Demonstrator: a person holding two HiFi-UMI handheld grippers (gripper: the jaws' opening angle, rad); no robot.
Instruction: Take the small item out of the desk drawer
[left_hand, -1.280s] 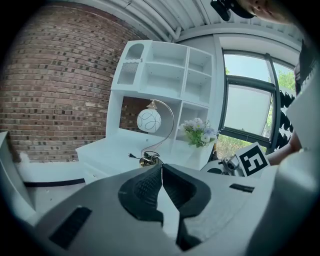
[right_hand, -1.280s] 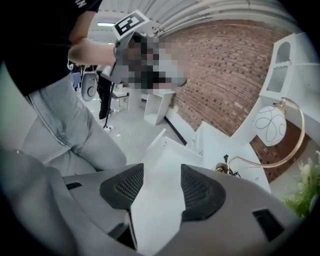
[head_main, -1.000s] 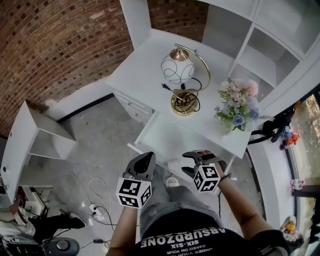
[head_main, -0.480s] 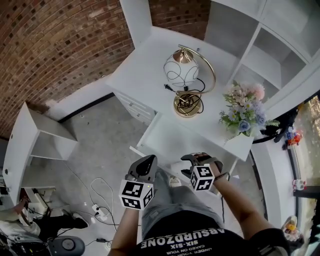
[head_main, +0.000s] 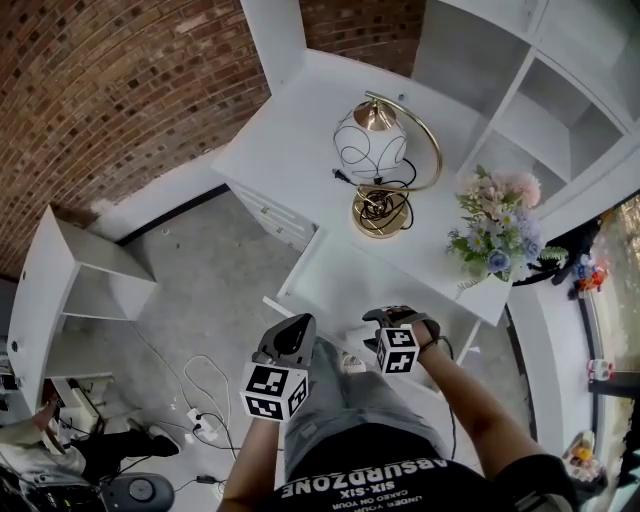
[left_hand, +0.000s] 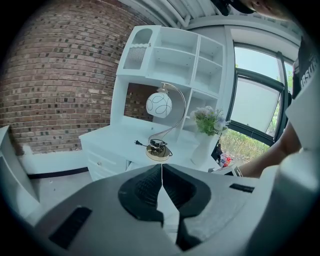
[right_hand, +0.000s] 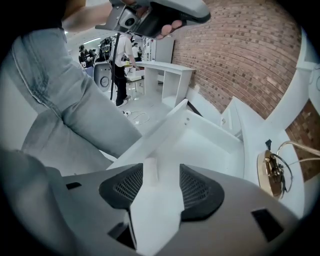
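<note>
White desk (head_main: 290, 150) against a brick wall (head_main: 120, 80), drawer (right_hand: 210, 142) pulled out, right gripper (right_hand: 161, 172) jaws apart over it, left gripper (left_hand: 161, 170) pinched together on nothing.

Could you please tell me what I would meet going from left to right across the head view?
From the left: white shelf unit on the floor → left gripper → right gripper → flower bouquet. I left out the lamp, which overlaps the right gripper's position.
</note>
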